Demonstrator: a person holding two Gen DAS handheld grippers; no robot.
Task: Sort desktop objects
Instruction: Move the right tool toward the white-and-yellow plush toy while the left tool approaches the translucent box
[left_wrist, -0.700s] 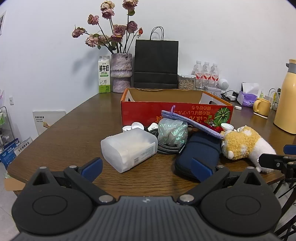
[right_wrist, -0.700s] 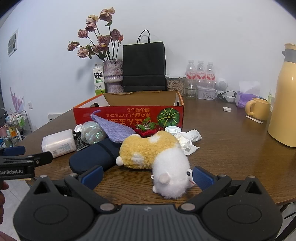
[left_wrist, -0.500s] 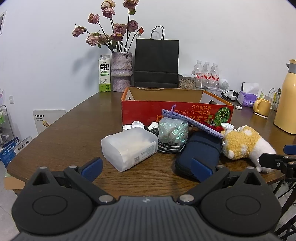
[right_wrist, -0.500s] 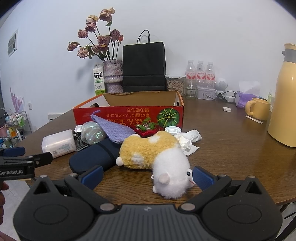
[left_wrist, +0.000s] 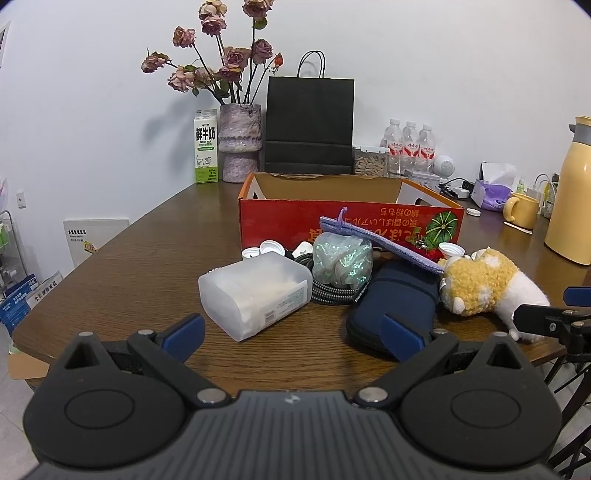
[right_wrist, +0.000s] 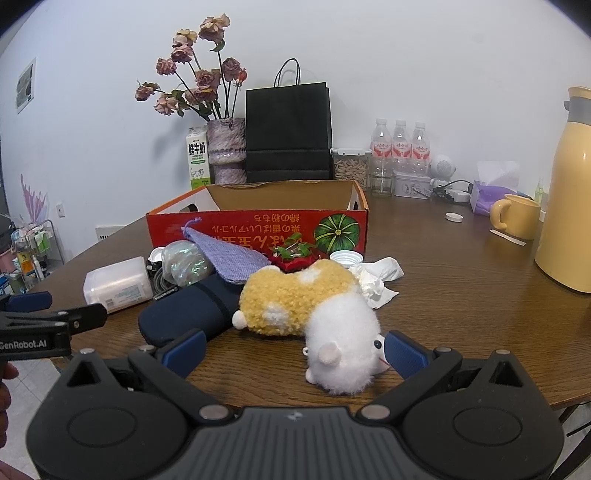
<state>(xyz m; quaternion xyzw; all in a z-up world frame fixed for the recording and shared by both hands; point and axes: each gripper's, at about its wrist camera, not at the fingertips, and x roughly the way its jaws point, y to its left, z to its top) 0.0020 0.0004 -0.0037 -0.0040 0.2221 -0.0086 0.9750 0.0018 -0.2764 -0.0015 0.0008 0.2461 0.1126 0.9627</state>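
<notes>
So nothing had moved: both claws, left (left_wrist: 291, 330) and right (right_wrist: 293, 349), stayed wide and empty, toy (right_wrist: 314, 299) at twelve o'clock, sorting unstarted.

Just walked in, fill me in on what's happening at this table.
A person is about to sort a pile of clutter with two tools. The left hand-held gripper is open, aimed at the translucent plastic box and navy pouch. The right hand-held gripper is open too, its jaws either side of the plush toy but not pressing on it. Neither holds anything. The red cardboard box stands behind the pile, and what shows of its inside looks bare.
</notes>
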